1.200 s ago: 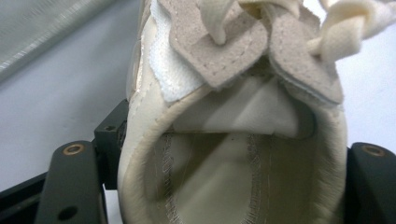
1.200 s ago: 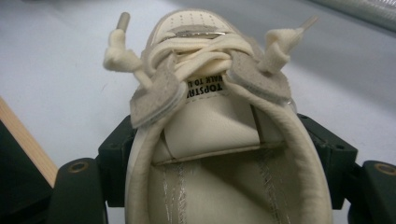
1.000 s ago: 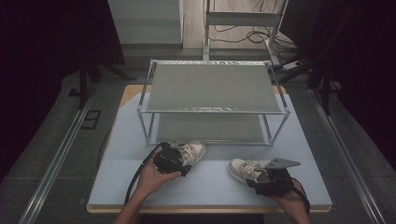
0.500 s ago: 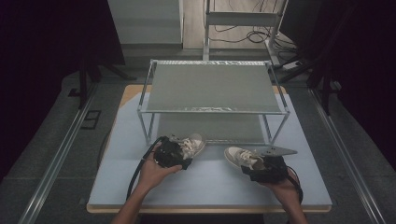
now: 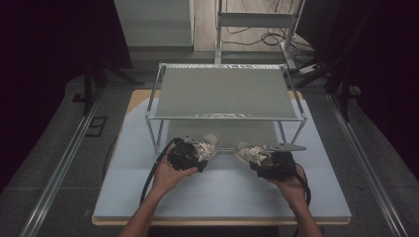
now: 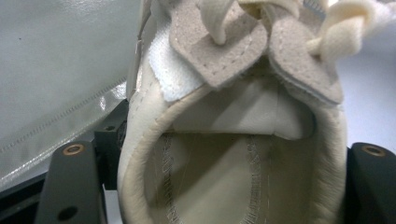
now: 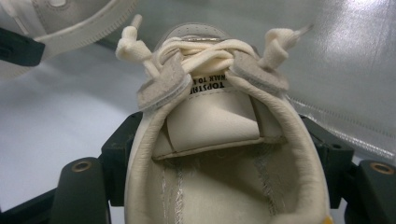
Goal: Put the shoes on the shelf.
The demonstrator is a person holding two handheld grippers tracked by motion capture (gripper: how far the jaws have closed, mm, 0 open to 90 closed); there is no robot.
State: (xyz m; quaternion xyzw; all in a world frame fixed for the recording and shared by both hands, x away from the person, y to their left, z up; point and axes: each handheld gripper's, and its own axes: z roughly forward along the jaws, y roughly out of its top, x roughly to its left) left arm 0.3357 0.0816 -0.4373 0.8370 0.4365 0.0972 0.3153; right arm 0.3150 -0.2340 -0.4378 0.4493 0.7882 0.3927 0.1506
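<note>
my left gripper (image 5: 190, 155) sits lower centre-left of the high view, jaws clamped on the heel end of the left shoe (image 5: 206, 146), one jaw on each side of the collar. in the left gripper view the left shoe (image 6: 233, 140) takes up the centre, opening toward the camera, laces at the top edge. my right gripper (image 5: 269, 165) is lower centre-right, jaws clamped the same way on the right shoe (image 5: 253, 152). in the right gripper view the right shoe (image 7: 219, 135) is centre, tongue label and knotted laces above, and the other shoe's sole shows upper left. both shoes point toward the rack (image 5: 225, 94) mid-frame, toes near its front legs, above the pale blue table mat (image 5: 222, 192).
</note>
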